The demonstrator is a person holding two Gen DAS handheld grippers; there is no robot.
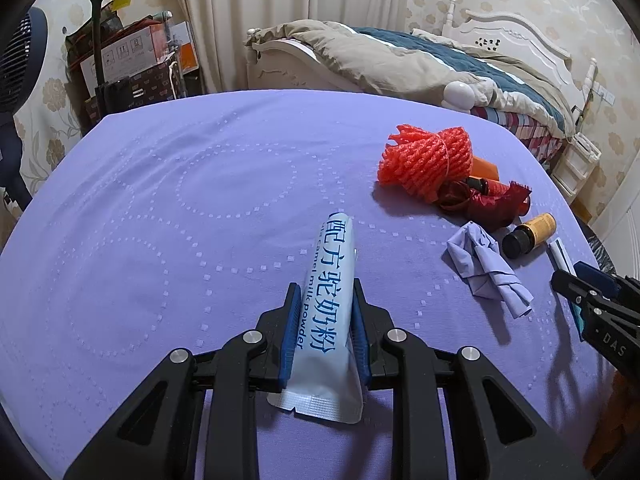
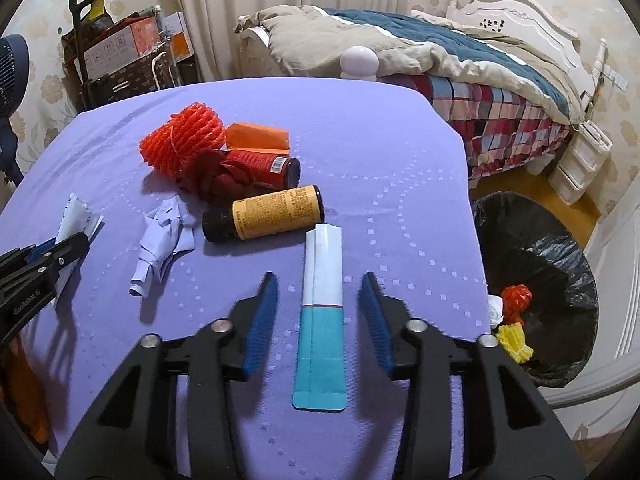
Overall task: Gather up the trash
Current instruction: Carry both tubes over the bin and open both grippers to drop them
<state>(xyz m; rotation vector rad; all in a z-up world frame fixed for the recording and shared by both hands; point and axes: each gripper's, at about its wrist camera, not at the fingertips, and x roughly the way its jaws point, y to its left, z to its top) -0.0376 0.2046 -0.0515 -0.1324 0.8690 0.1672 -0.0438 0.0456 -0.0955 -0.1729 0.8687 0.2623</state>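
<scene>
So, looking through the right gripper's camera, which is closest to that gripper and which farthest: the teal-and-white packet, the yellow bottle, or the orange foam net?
1. The teal-and-white packet, lying between the open fingers of the right gripper.
2. The yellow bottle, on its side just beyond the packet's far end, slightly left.
3. The orange foam net, farther back on the left.

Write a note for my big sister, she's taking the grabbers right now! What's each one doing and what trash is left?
Left gripper: shut on the milk powder sachet, not binned yet.
Right gripper: open, pads either side of the teal and white sachet lying on the purple table, not touching it.
Done: red and yellow netting already lie in the black-lined bin at the table's right.
Left: both sachets, yellow-label bottle, red bottle, red foam net, orange packet, crumpled paper, dark red wrapper.
</scene>
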